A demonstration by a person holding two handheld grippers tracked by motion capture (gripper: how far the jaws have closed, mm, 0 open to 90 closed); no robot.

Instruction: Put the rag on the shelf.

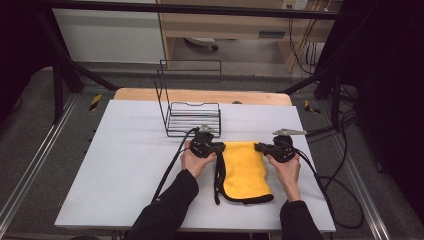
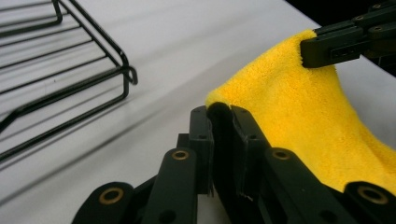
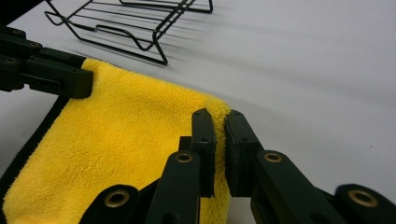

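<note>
A yellow towel (image 1: 245,170) with a black trim lies on the white table (image 1: 125,165), its far edge lifted between the two grippers. My left gripper (image 1: 220,147) is shut on the towel's far left corner; in the left gripper view the jaws (image 2: 220,116) pinch the yellow fabric (image 2: 299,107). My right gripper (image 1: 259,147) is shut on the far right corner, and in its own view the jaws (image 3: 217,121) clamp the towel's edge (image 3: 121,130). Each gripper view also shows the other gripper holding the opposite corner: the right gripper (image 2: 322,46), the left gripper (image 3: 70,79).
A black wire rack (image 1: 192,117) stands just behind the grippers, near the table's far edge, and appears as the rack (image 2: 70,70) and the rack (image 3: 126,28) in the gripper views. Cables trail from both grippers across the table. Dark frame posts flank the table.
</note>
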